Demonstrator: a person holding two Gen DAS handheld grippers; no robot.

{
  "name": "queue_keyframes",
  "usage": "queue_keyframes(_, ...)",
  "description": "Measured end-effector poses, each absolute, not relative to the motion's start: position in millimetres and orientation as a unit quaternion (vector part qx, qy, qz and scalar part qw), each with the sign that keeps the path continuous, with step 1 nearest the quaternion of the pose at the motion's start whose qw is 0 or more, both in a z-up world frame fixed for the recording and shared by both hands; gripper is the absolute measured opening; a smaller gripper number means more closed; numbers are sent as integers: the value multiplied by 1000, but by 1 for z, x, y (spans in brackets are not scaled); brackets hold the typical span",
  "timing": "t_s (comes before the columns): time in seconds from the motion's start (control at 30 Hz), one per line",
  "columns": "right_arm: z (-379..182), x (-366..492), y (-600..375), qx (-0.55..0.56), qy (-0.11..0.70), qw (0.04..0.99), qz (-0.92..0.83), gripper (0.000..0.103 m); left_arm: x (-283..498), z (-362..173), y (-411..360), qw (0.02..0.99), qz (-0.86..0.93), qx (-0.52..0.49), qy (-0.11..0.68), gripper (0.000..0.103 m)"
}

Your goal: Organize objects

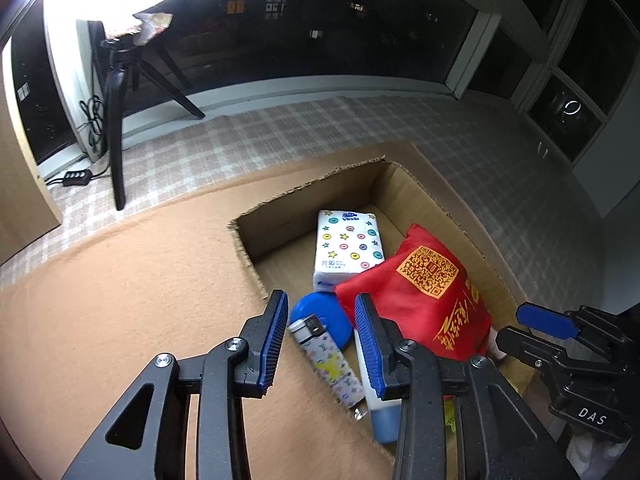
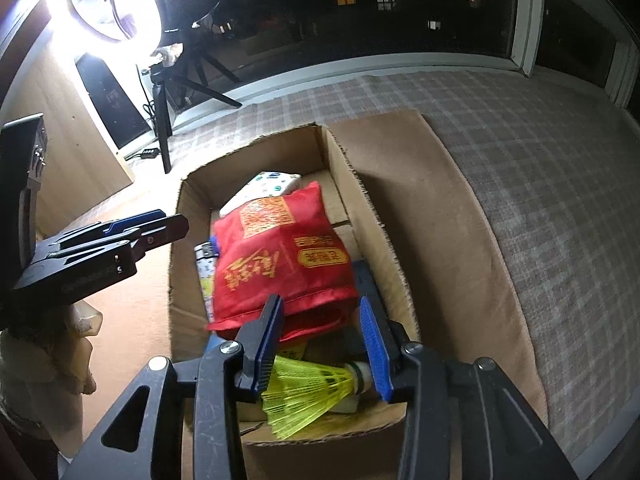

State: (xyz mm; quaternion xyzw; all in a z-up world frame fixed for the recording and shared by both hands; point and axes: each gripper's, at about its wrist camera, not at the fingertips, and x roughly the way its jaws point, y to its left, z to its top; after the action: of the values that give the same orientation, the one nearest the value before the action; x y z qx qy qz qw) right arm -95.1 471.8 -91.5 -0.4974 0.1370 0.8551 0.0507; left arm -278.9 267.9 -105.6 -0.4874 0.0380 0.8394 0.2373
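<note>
An open cardboard box (image 1: 412, 188) holds a patterned tissue pack (image 1: 348, 244), a red cloth bag (image 1: 424, 292) with gold print, a blue round case (image 1: 316, 312), a patterned lighter (image 1: 328, 360) and a white tube with a blue cap (image 1: 380, 412). My left gripper (image 1: 321, 300) hovers open over the lighter and blue case, gripping nothing. In the right wrist view, my right gripper (image 2: 319, 302) stands open above the red bag's (image 2: 280, 260) near edge and a yellow shuttlecock (image 2: 308, 392) lying in the box (image 2: 340, 160). Neither pad presses on anything.
The box sits on a tan cloth (image 1: 120, 280) over a checked mat (image 1: 280, 132). A ring light on a black tripod (image 1: 116, 120) stands at the back left, with a cable controller (image 1: 76, 178) beside it. Dark windows run along the back.
</note>
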Motion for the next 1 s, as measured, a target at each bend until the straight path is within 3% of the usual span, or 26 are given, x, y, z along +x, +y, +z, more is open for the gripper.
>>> queue_keyframes(0.3,-73,-88,433,-483,135,35,865,45,-248,-82,218,212,857,-468,43,47)
queue_keyframes(0.37,-69,-86,422,-480,134,31,866,47,-240,-78,201,203,860,-466,45,58)
queue_keyframes(0.7,-49,-77,353,-472,118,7,874,62,-191,-53,116,160,876,-453,30,68)
queue_keyframes(1.0,-38,-63,291,-467,88,-6,880,68,-138,-37,42,123,887,-445,7,74)
